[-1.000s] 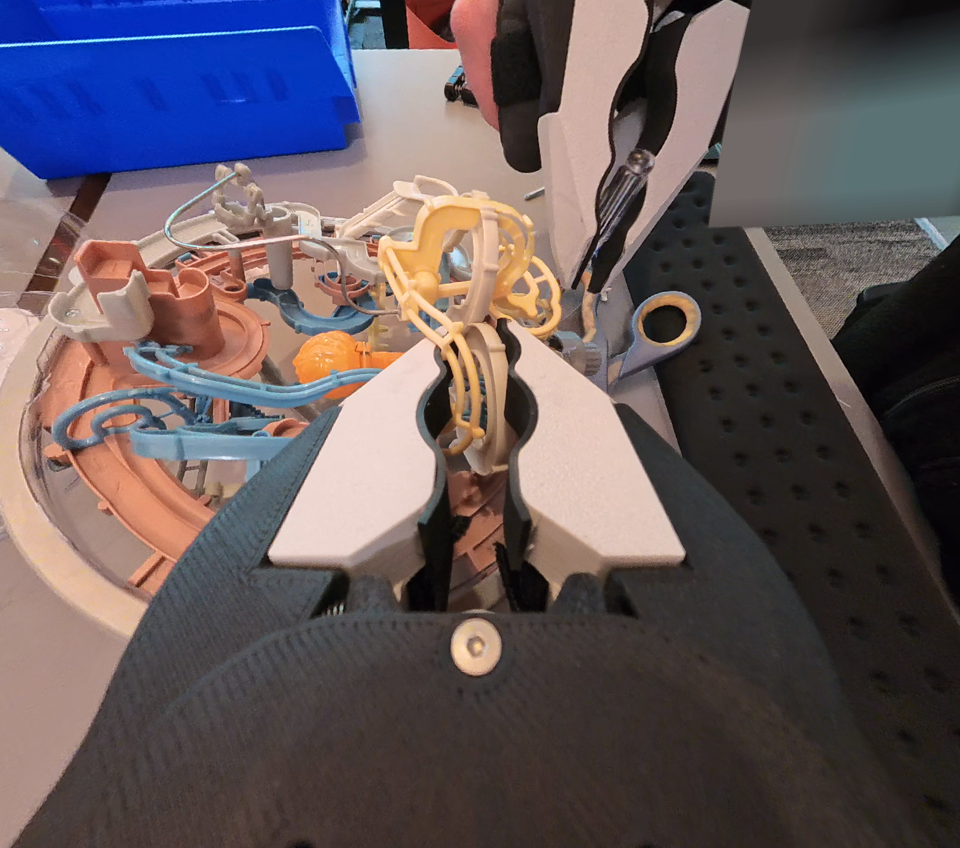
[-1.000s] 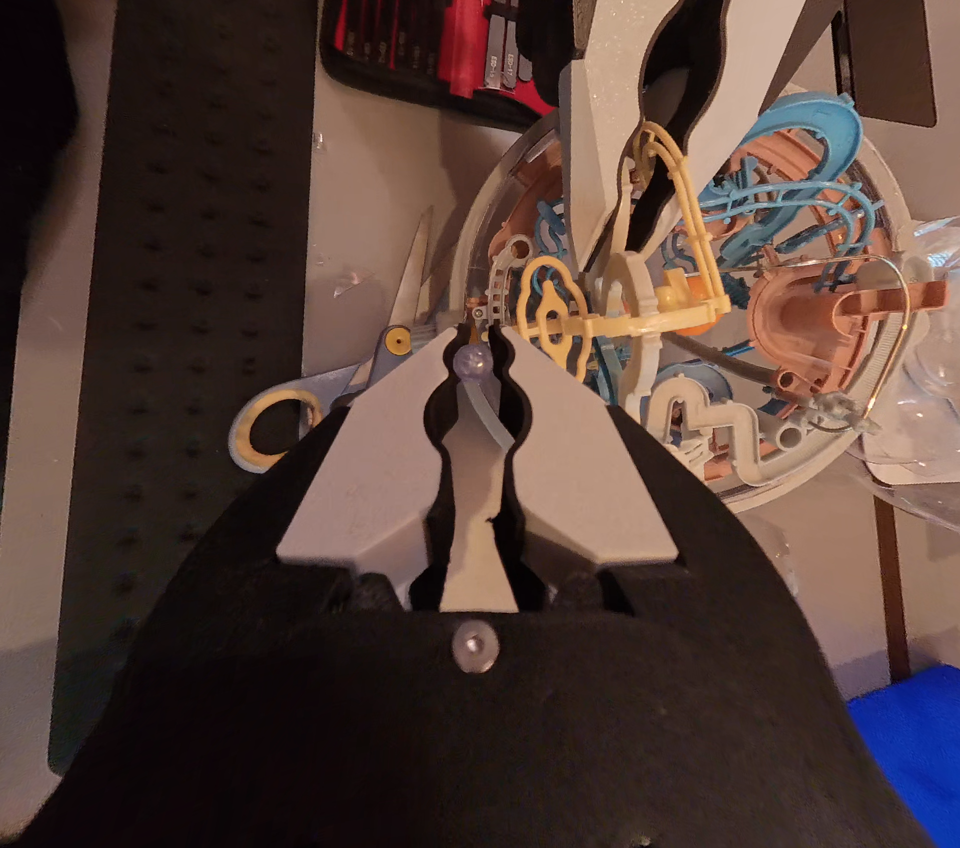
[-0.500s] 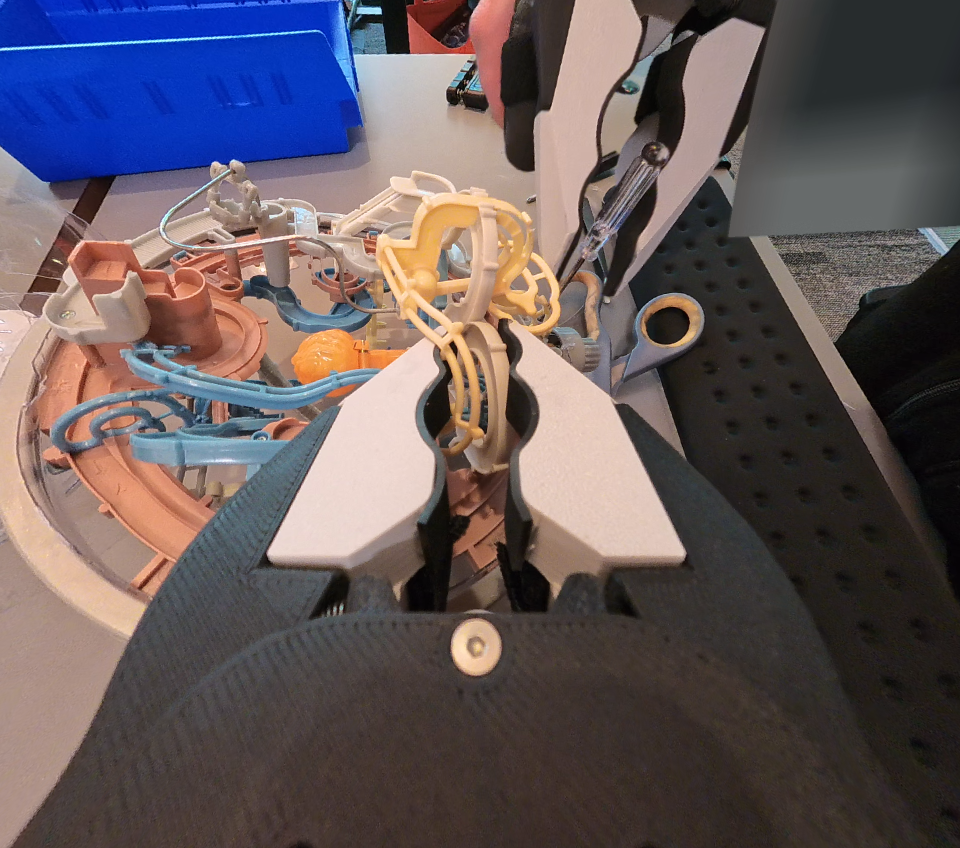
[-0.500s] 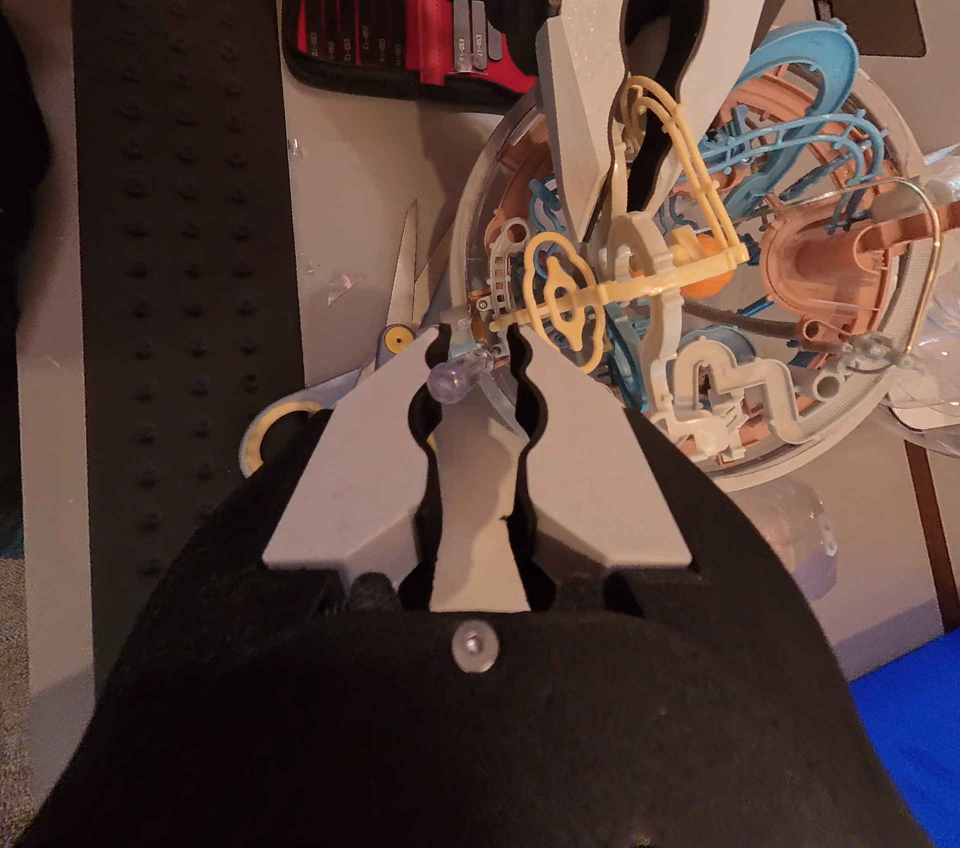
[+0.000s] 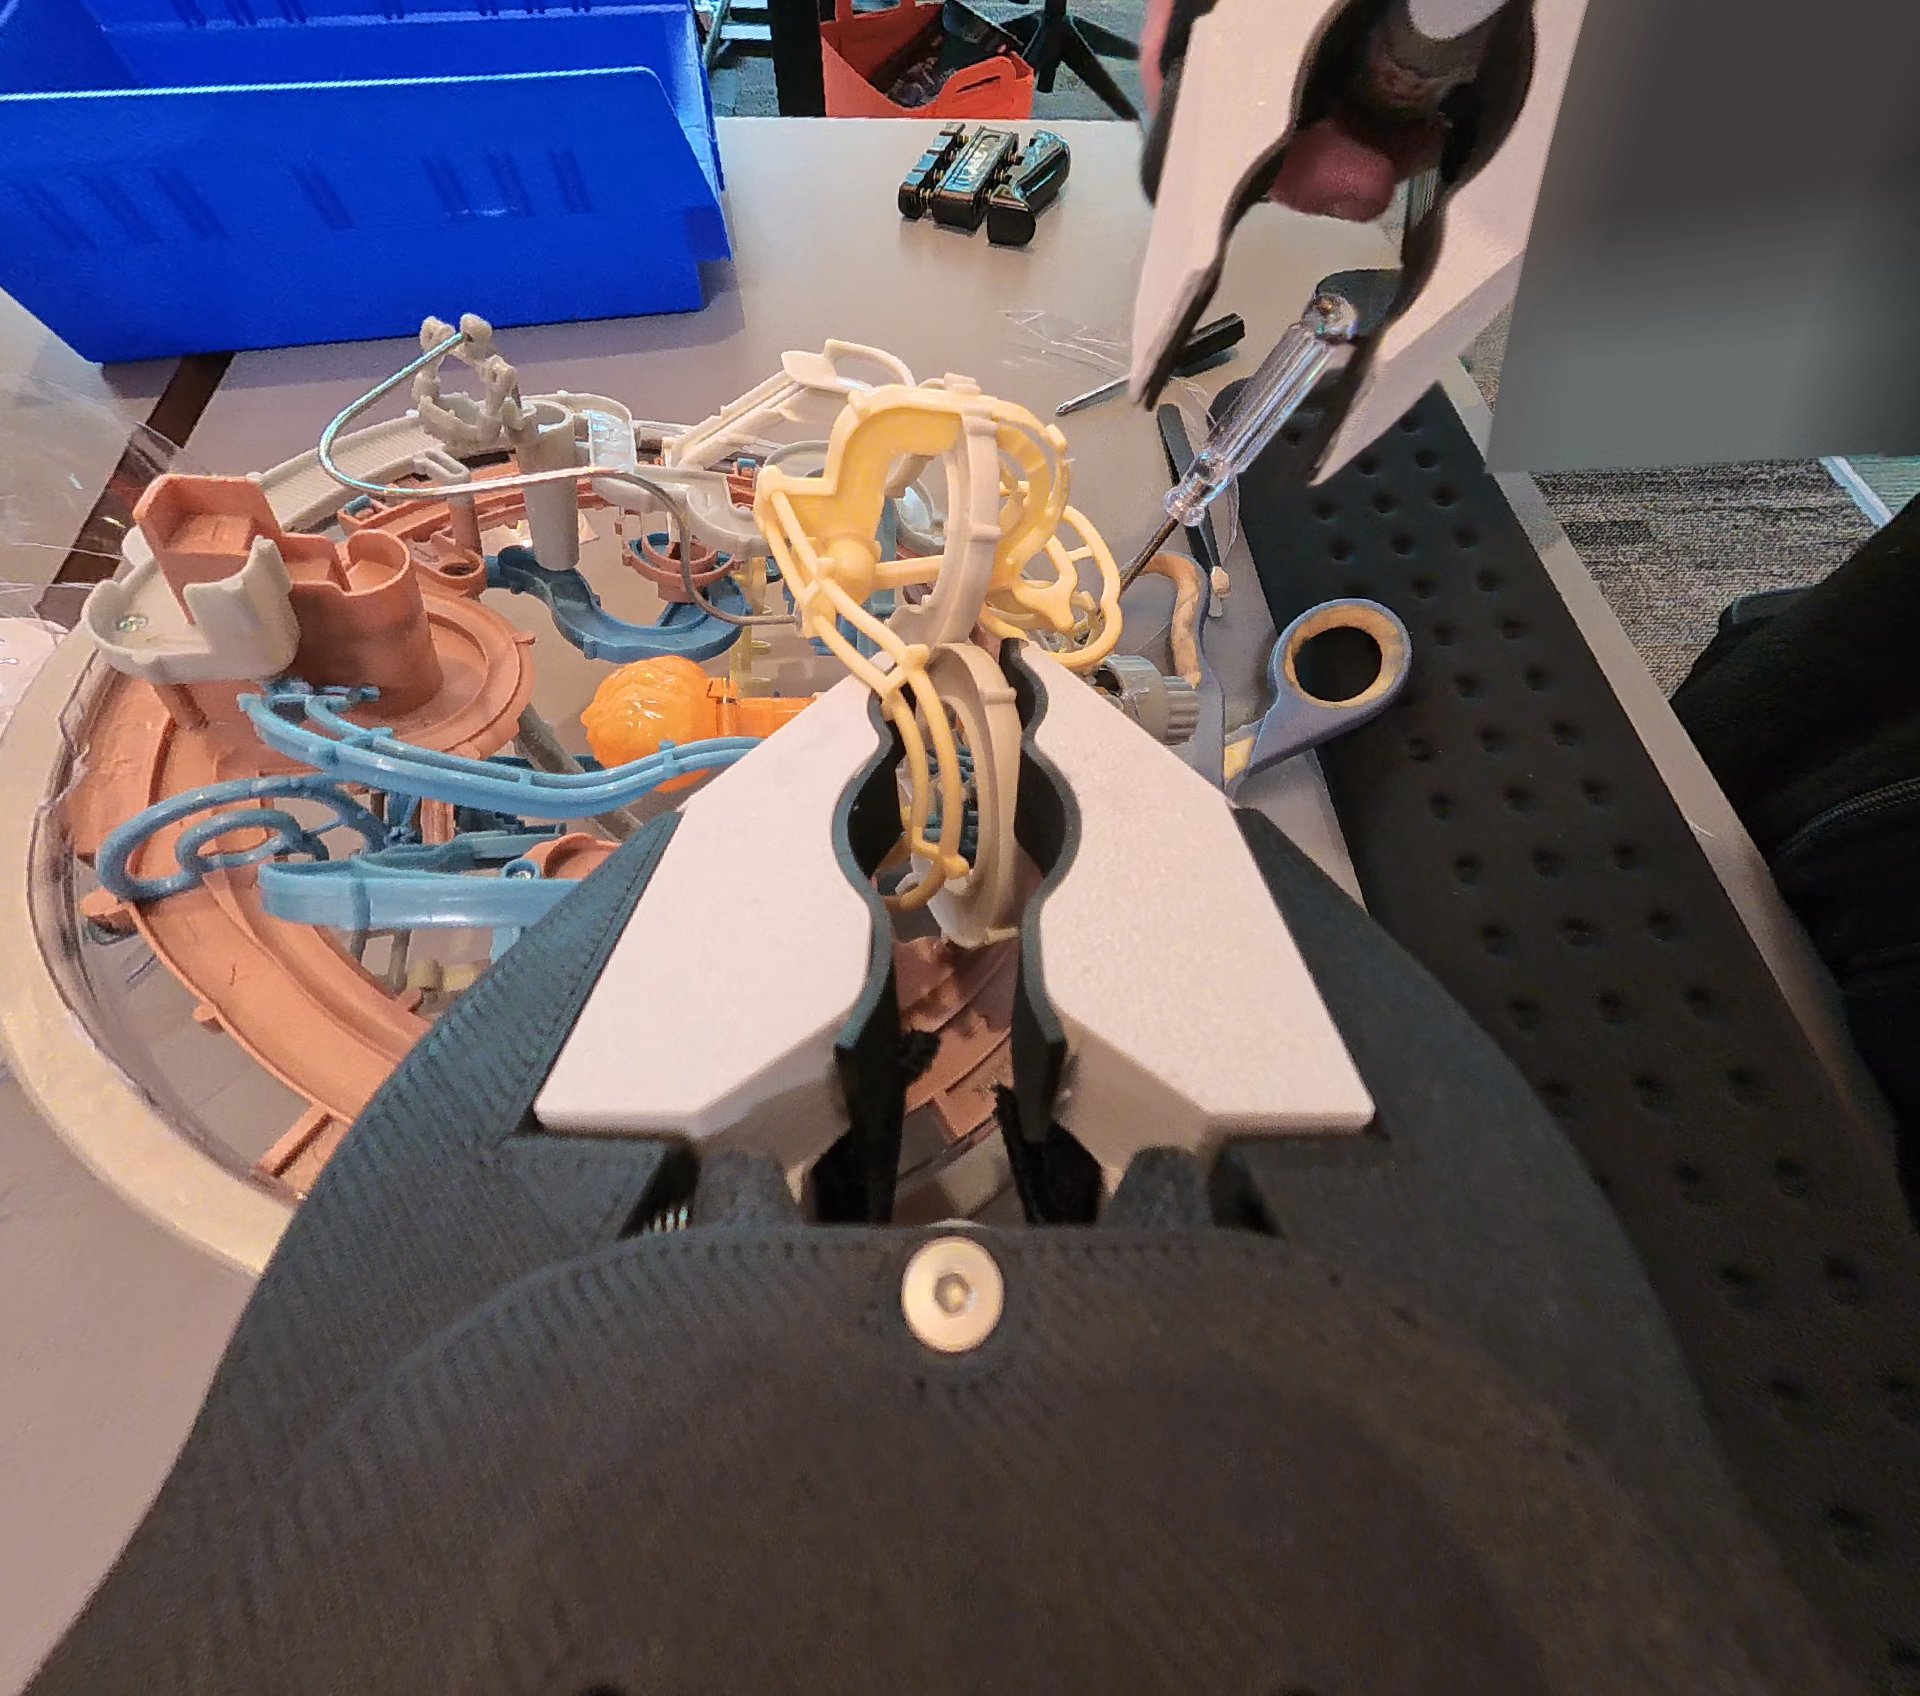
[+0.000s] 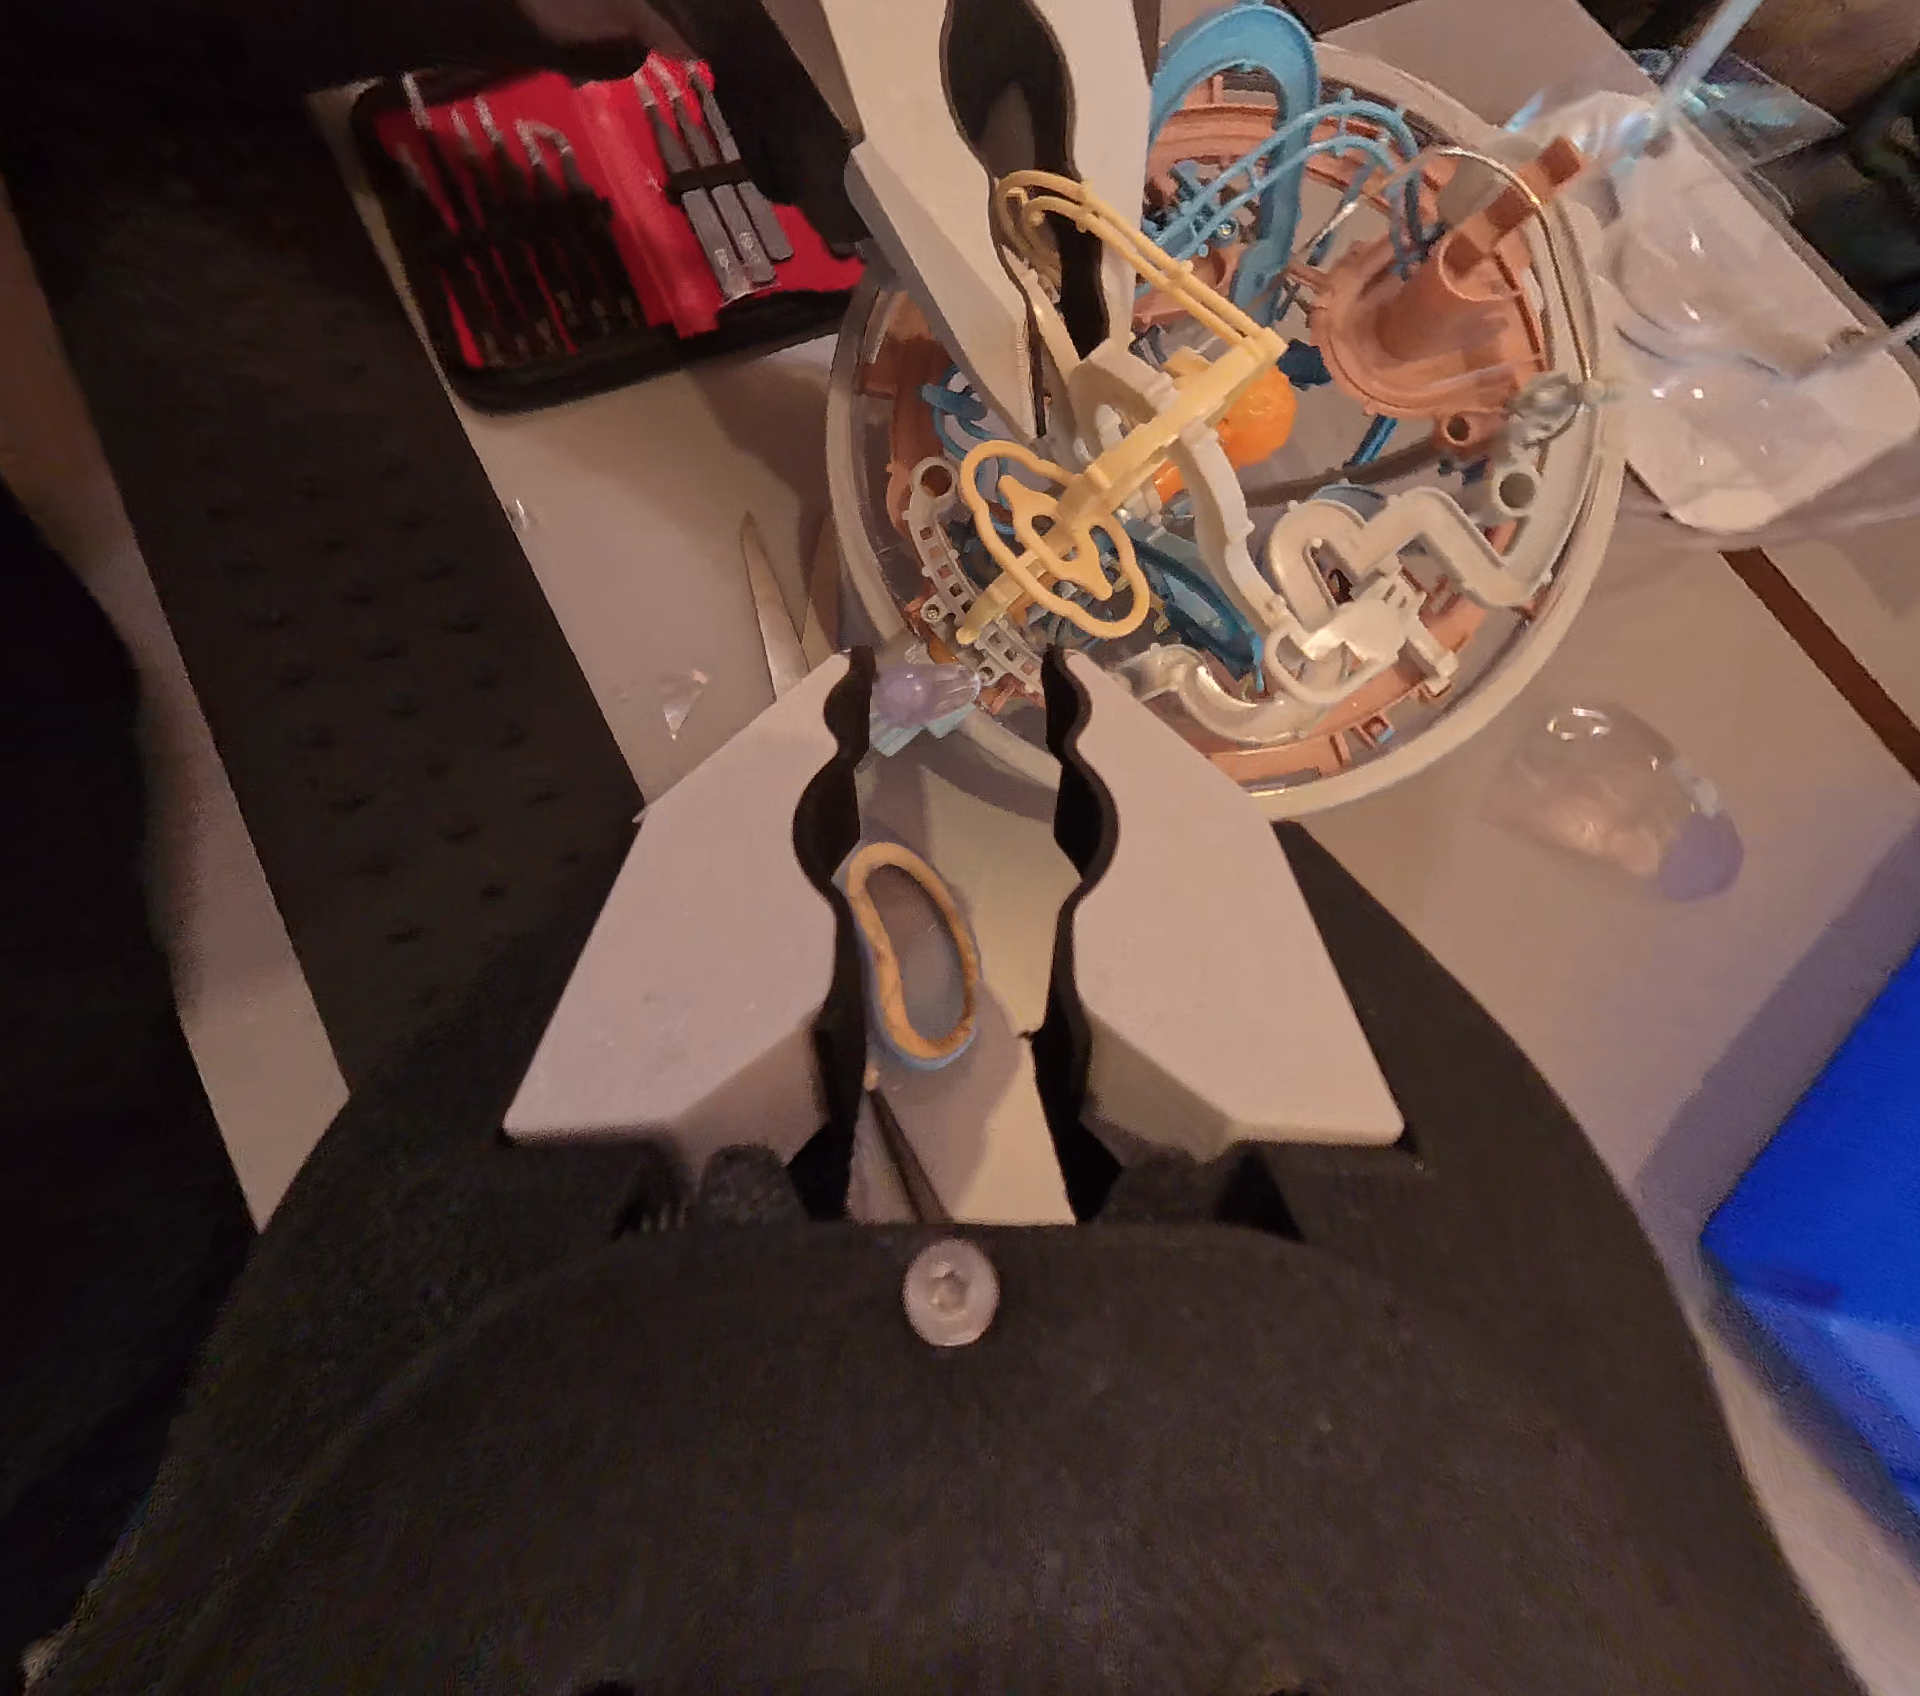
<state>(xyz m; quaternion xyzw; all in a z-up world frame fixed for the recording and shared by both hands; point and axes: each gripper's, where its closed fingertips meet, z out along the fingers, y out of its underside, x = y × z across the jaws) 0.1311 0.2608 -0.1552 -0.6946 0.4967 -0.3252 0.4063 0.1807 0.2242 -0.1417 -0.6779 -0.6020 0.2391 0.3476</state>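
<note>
Showing the left claw (image 5: 951, 682) closing narrowly around a pale yellow looping track piece (image 5: 914, 462), pinching it together with a cream ring beside it. Standing that piece upright near the middle of a round maze toy (image 5: 104, 1116), among blue rails, brown ramps, grey tubes and an orange ball-shaped part. Resting the toy's grey-rimmed base on a pale surface (image 5: 831, 244).

Hovering the right claw (image 6: 951, 667) just above the toy's edge, with its jaws spreading wide apart and gripping nothing. Leaning a small clear-handled screwdriver (image 5: 1247, 431) between them, its handle end lying just beside one fingertip and its metal tip poking down into the toy's edge.

Lying just beside the toy: blue-grey scissors (image 5: 1392, 680) with yellow-lined handles, partly on a black perforated mat (image 5: 1558, 815). Sitting farther back on the surface: stacked blue bins (image 5: 312, 140) and a small black object (image 5: 982, 176). Lying open near the toy on its other side: a red case of tweezers (image 6: 613, 129).
</note>
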